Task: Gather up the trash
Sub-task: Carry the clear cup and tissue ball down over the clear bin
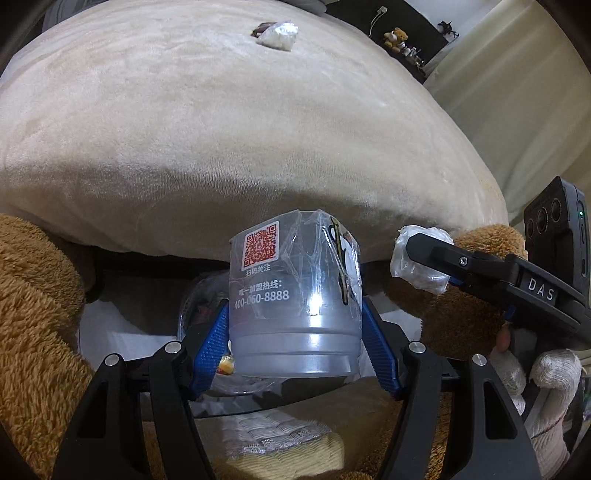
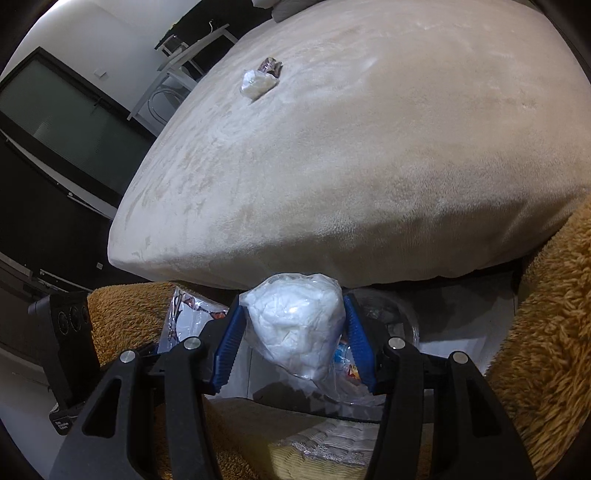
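a bedroom is showing in both views, with a bed (image 1: 258,129) under a cream plush cover filling most of each. nearest the cameras, brown fuzzy fabric (image 1: 33,314) is framing a white bin (image 2: 461,354) that is sitting below the bed's near edge, with crumpled clear wrappers lying inside it.

the left gripper (image 1: 295,328) is clamping a clear cup (image 1: 295,295) between its blue pads, the pads pressing on the cup's ribbed rim end; the cup is lying sideways along the fingers, showing a red qr sticker and white printed digits, and its wall is creased. it is hanging above the bin.

the right gripper (image 2: 293,339) is squeezing a white wad (image 2: 295,328) of crumpled tissue wrapped in clear film, its pads touching both sides. from the left camera, this same wad (image 1: 421,258) is appearing just to the right of the cup, pinched in black fingers, with a gloved hand (image 1: 546,387) gripping the handle behind it. the wad is also hanging over the bin.

farther off, on top of the bed and well apart from both grippers, a second white wad (image 1: 279,35) is lying beside a small dark wrapper (image 2: 271,66); the two are touching. beyond the bed, a small teddy (image 1: 396,38) is sitting on a dark shelf, and a dark window (image 2: 70,122) and white chair (image 2: 192,55) are standing at the left in the right camera's view.
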### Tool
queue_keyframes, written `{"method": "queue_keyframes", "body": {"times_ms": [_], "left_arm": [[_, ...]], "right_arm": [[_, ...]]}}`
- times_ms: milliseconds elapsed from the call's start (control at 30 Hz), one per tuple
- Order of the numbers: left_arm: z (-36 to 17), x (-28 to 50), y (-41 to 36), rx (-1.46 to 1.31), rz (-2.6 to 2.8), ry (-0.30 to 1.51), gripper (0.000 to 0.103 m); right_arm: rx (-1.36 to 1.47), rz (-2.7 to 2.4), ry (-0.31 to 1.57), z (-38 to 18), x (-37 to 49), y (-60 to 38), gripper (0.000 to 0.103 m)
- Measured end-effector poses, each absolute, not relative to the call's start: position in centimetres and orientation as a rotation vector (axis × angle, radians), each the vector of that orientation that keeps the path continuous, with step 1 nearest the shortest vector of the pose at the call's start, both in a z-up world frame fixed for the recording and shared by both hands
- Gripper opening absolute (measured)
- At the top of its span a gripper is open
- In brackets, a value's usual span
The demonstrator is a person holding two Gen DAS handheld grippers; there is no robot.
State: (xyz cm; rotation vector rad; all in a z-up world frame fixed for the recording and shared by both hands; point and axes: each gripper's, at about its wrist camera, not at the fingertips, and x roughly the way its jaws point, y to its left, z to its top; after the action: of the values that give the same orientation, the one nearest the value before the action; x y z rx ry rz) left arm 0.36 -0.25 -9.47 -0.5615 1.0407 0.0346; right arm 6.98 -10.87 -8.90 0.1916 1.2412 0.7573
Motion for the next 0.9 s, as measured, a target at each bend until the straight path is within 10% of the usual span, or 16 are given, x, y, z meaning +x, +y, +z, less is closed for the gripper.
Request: {"method": "queue_keyframes", "body": {"times_ms": [900], "left_arm": [[-16.9,4.3,-1.1,-0.561,0.095,1.386,0.067]], "right_arm": [[0.124,0.572,1.586,-17.8,9.2,-7.4,0.053]]}}
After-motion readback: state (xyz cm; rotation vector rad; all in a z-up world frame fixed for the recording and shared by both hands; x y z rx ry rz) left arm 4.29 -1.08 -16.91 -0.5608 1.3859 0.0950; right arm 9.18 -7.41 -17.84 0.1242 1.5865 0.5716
